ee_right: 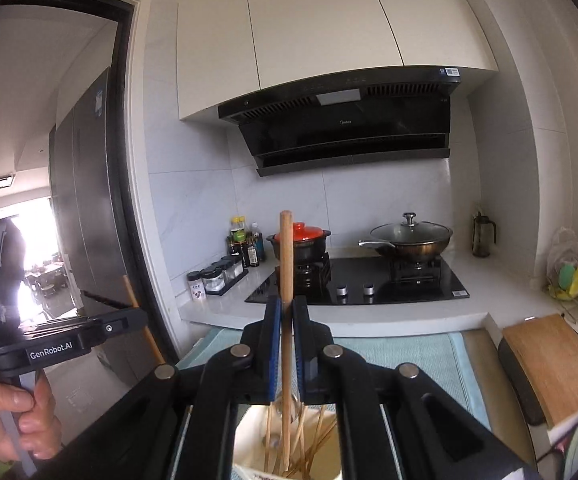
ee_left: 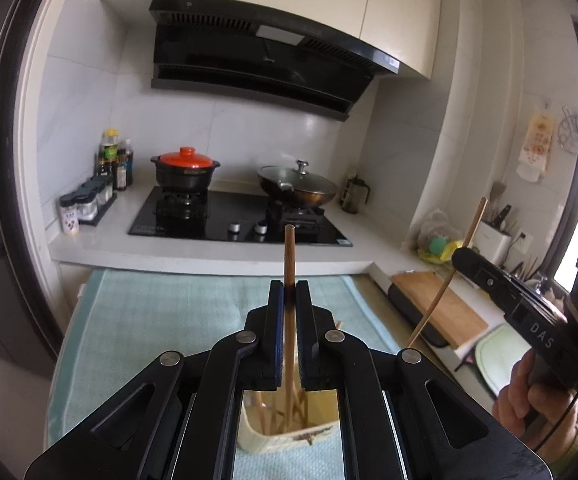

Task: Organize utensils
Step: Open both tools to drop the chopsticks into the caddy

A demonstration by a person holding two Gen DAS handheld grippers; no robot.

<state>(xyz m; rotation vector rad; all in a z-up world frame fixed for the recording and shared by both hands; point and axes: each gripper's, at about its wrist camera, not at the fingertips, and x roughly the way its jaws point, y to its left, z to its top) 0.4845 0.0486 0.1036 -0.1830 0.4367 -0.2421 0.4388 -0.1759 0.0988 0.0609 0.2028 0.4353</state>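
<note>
My left gripper [ee_left: 289,286] is shut on a wooden chopstick [ee_left: 289,252] that stands nearly upright, its top end above the jaws. Under it a cream utensil holder [ee_left: 263,438] with several chopsticks rests on a teal mat [ee_left: 161,320]. At the right, my right gripper [ee_left: 460,258] is held by a hand and grips a slanted chopstick [ee_left: 439,300]. In the right wrist view my right gripper [ee_right: 286,302] is shut on an upright chopstick [ee_right: 286,248] over the same holder [ee_right: 245,432]. My left gripper [ee_right: 139,316] shows at the left, with its chopstick [ee_right: 153,346].
Beyond the mat is a black hob [ee_left: 241,216] with a red-lidded clay pot [ee_left: 185,168] and a glass-lidded wok [ee_left: 297,188]. Sauce bottles and spice jars [ee_left: 97,188] stand at the left. A wooden cutting board [ee_left: 441,304] lies at the right, a fridge [ee_right: 85,208] at the left.
</note>
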